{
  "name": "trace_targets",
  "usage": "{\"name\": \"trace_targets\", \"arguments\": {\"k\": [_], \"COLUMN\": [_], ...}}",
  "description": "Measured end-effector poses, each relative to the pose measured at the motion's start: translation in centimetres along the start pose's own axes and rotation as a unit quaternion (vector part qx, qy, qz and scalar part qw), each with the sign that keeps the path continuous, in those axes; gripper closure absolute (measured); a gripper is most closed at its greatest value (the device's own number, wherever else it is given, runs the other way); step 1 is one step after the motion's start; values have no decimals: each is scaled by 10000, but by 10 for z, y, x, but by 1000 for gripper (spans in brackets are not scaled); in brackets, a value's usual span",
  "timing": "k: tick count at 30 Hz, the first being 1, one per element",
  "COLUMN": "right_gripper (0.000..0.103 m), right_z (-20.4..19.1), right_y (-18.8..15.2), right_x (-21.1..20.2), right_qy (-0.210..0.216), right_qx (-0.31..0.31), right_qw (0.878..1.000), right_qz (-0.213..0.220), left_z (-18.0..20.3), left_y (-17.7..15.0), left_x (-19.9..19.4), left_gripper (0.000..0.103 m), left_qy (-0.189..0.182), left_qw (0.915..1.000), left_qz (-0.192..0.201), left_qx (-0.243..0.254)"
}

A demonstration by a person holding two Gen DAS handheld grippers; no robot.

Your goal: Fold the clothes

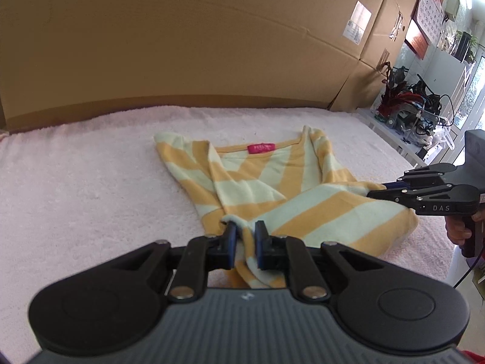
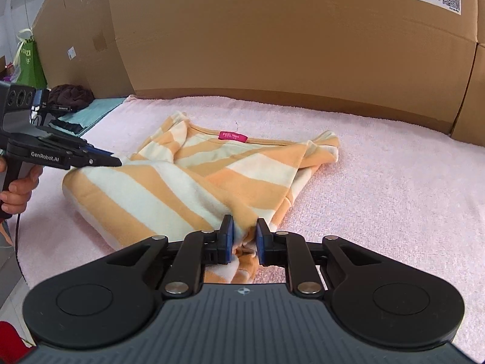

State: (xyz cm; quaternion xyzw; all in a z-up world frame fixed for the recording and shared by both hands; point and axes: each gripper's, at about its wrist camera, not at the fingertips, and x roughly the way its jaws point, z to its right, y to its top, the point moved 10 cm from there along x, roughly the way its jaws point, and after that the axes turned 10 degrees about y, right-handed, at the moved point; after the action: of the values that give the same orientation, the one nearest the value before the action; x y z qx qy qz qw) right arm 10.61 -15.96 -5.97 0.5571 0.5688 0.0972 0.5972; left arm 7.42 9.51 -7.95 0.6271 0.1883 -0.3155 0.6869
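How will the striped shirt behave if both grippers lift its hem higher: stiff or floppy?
Probably floppy: the striped shirt already sags and bunches between the left gripper and the right gripper. It looks like soft, thick knit, so it should not slip easily. The pink towel beneath may drag on it.

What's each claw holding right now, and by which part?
Both hold the striped shirt. The left claw and right claw each pinch a bunched bit of its near edge, at opposite corners, apparently the hem; the collar lies on the pink towel.
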Motion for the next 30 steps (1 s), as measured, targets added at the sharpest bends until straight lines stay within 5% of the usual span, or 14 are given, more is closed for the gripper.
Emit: {"name": "trace_targets", "arguments": {"k": [4, 9, 12, 14, 16, 20, 23, 27, 30], "right_gripper": [77, 67, 67, 68, 68, 66, 67, 64, 60], "right_z": [15, 12, -27, -50, -64, -50, -36, -31, -28], "right_y": [4, 12, 8, -5, -18, -26, -24, -19, -33], "right_x": [-5, -51, -81, -80, -73, -51, -38, -76, -89], "right_qy": [36, -219, 224, 362, 298, -11, -23, 192, -124], "right_qx": [396, 596, 384, 259, 196, 639, 1170, 1498, 1357], "right_qw": [9986, 9902, 9849, 9860, 9883, 9859, 9789, 9631, 9728], "right_qz": [340, 1244, 1673, 1606, 1486, 1544, 1678, 2228, 1875], "left_z": [-9, -30, -12, 23, 46, 78, 69, 59, 46], "left_y": [-1, 6, 9, 4, -5, -20, -18, -17, -24], "left_x": [-4, -44, -82, -92, -80, -51, -39, -43, -69], "left_gripper": [75, 76, 76, 68, 46, 45, 38, 39, 30], "left_qy": [194, 890, 1001, 660, 496, 361, 441, 598, 839], "left_qw": [9998, 9942, 9891, 9892, 9903, 9906, 9935, 9933, 9895], "left_qz": [78, 571, 1082, 1269, 1202, 1094, 973, 985, 1180], "left_qx": [-38, -198, -29, 310, 491, 742, 403, 87, 0]}}
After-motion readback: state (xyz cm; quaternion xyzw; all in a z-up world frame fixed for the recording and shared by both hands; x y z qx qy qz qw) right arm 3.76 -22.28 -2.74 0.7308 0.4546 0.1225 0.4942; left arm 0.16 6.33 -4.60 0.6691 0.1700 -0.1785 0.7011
